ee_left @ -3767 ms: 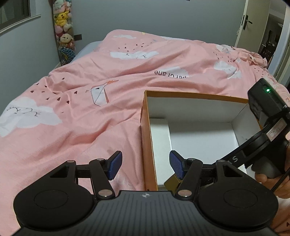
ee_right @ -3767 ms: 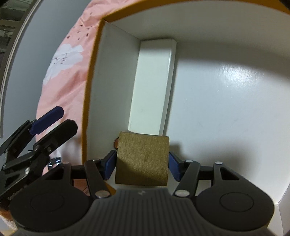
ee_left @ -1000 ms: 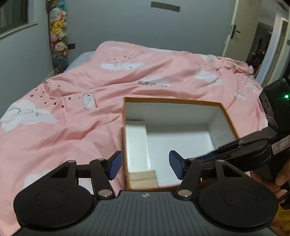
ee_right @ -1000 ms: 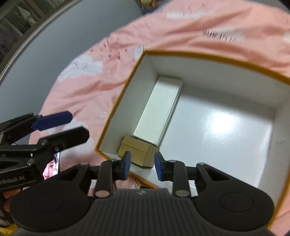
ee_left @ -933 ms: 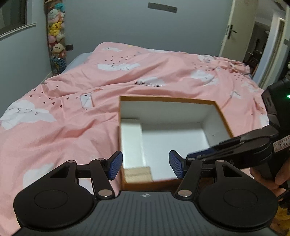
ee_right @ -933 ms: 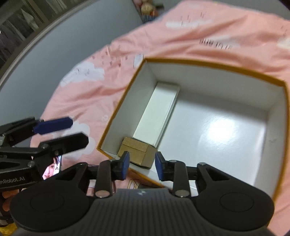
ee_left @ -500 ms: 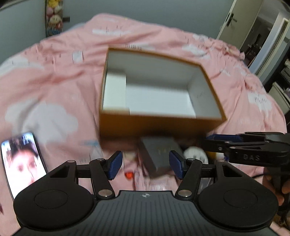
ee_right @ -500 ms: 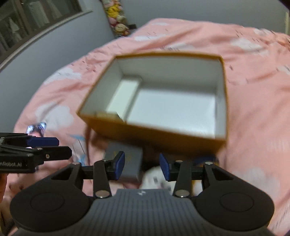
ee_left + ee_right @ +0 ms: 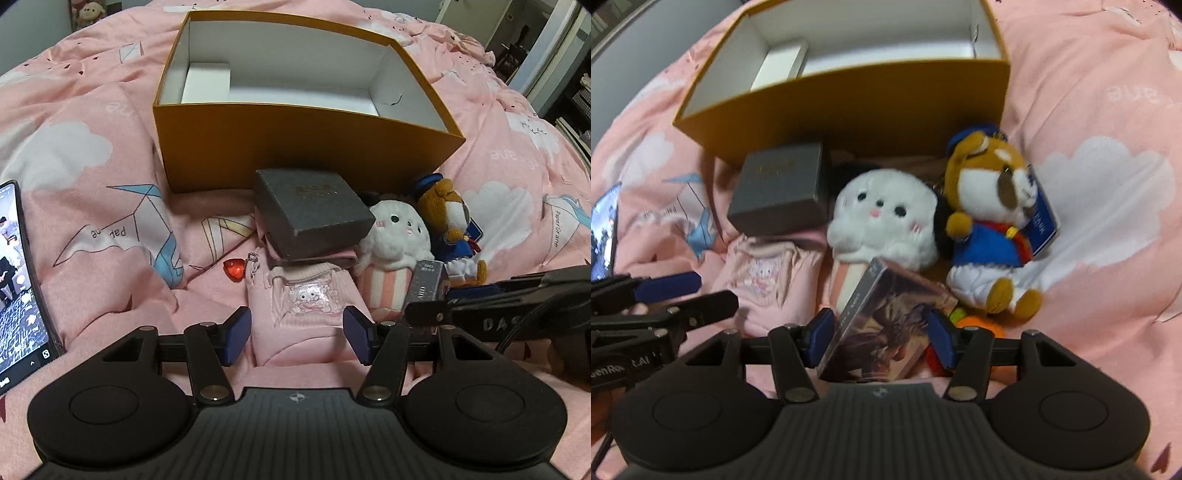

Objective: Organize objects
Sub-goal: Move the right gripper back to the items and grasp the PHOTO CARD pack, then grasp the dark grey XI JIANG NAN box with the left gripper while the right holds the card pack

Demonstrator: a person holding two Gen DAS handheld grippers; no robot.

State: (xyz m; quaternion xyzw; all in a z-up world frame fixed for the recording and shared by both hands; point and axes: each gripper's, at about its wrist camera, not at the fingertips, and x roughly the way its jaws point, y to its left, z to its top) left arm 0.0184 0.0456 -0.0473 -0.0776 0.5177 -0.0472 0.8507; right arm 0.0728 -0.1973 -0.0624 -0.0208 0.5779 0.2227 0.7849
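Note:
An orange box (image 9: 295, 140) with a white inside stands open on the pink bed, holding a slim white box (image 9: 207, 81). In front of it lie a grey box (image 9: 314, 210), a white plush (image 9: 395, 240), a brown bear plush (image 9: 990, 206) and a pink pouch (image 9: 306, 295). My left gripper (image 9: 297, 338) hangs over the pouch, its jaws closing slightly and the pads clear of it. My right gripper (image 9: 880, 338) straddles a tilted card pack (image 9: 882, 325), its jaws opening and not pressing on it.
A lit phone (image 9: 18, 295) lies on the cover at the left. A red heart gem (image 9: 234, 267) sits left of the pouch. Something orange and red (image 9: 975, 325) shows under the card pack. The left gripper (image 9: 698, 293) reaches in beside the right one.
Both grippers pulled back from above the orange box and sank toward the pile in front of it. The right jaws spread from nearly shut to wide.

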